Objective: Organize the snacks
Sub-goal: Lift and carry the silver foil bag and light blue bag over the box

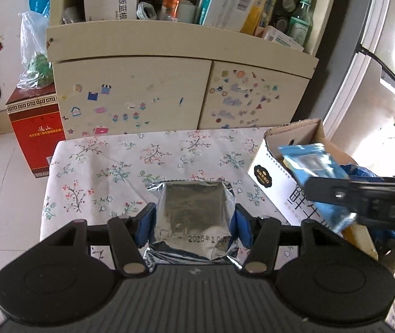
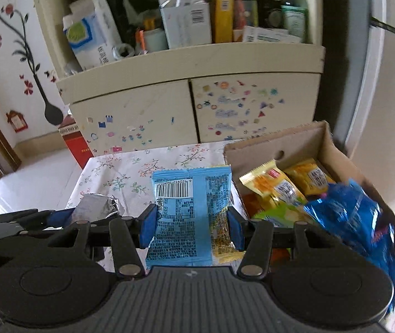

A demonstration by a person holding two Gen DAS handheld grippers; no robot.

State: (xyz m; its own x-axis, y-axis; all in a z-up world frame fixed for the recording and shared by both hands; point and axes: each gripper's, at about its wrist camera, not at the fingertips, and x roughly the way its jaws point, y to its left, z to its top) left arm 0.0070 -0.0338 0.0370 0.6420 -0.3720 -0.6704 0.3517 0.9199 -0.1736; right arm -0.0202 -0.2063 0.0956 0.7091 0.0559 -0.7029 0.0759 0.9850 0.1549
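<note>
Centrally, the silver foil packet (image 1: 194,216) sat pinched between the left hand-held gripper (image 1: 193,223) pads, long axis running up the frame, above the floral counter (image 1: 108,166). The blue snack packet (image 2: 190,216) stood upright, barcode uppermost, pinched by the right hand-held gripper (image 2: 192,229), left of the cardboard box (image 2: 333,149).

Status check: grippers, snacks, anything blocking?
Left gripper shut on silver packet. Right gripper shut on blue packet. Cardboard box open, part-filled. Nothing in the way.
</note>
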